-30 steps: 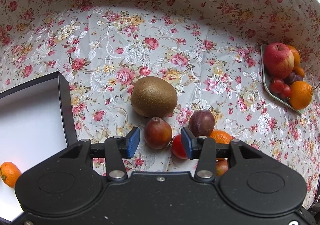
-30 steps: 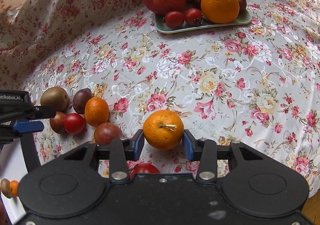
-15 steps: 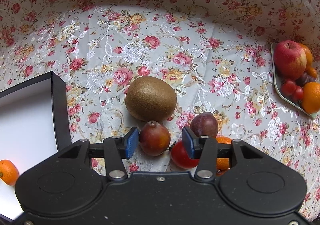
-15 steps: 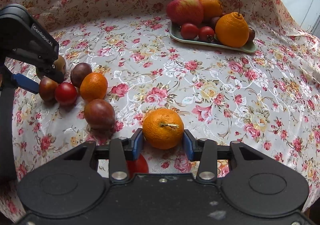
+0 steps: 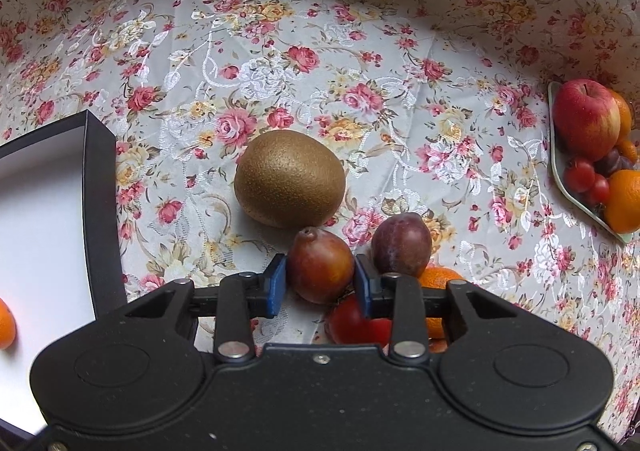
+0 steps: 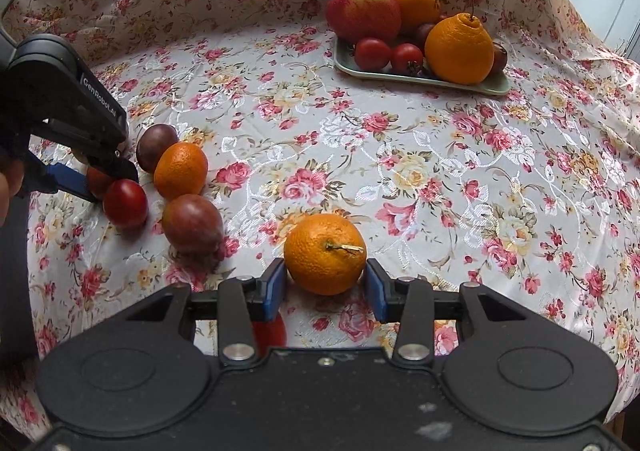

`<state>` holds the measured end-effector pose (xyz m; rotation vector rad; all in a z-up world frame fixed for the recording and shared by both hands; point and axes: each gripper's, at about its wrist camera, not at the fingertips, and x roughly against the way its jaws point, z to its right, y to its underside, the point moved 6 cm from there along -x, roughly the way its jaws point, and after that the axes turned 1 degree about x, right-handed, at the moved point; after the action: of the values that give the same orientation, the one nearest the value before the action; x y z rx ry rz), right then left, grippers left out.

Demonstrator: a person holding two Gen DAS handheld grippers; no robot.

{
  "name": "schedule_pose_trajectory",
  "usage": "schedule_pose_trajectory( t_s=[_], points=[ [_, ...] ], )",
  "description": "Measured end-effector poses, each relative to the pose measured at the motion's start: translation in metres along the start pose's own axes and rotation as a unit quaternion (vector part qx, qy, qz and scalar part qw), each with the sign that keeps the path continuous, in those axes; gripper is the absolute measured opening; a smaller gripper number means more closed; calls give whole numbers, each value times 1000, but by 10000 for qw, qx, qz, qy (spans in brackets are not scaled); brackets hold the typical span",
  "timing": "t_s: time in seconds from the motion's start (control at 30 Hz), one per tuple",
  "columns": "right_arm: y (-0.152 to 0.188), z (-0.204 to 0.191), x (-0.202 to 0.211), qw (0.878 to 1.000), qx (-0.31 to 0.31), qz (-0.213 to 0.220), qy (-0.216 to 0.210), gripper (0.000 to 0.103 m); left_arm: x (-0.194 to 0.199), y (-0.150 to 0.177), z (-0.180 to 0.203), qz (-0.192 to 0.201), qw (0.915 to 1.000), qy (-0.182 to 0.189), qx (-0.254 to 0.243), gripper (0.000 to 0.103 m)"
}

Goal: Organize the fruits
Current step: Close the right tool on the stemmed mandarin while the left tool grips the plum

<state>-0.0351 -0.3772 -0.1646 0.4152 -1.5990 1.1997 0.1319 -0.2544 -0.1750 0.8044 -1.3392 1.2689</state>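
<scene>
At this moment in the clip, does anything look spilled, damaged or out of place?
Nothing looks spilled or damaged. The plate is piled high with fruit, but it sits steady. Loose fruit is scattered on the cloth. The left gripper closes around a reddish plum; the right gripper brackets a mandarin.

R gripper (image 6: 326,287) pads flank stemmed mandarin (image 6: 325,253) w/ slight gaps, on floral cloth (image 6: 460,171). Plate (image 6: 420,79) of fruit at 1 o'clock. L gripper (image 6: 80,179) at 9 o'clock, amid plums, tomato (image 6: 125,203) & tangerine (image 6: 181,171)
</scene>
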Motion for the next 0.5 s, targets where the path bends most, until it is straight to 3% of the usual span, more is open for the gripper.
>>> schedule_pose_trajectory(
  t_s=[0.3,0.5],
  points=[
    [0,2,-3,9999,40,86,133,57,11,1,12,203,9991,-193,-317,43],
    [-4,2,-7,9998,-64,88,195,61,23,-3,12,320,9987,-119,-370,43]
  ],
)
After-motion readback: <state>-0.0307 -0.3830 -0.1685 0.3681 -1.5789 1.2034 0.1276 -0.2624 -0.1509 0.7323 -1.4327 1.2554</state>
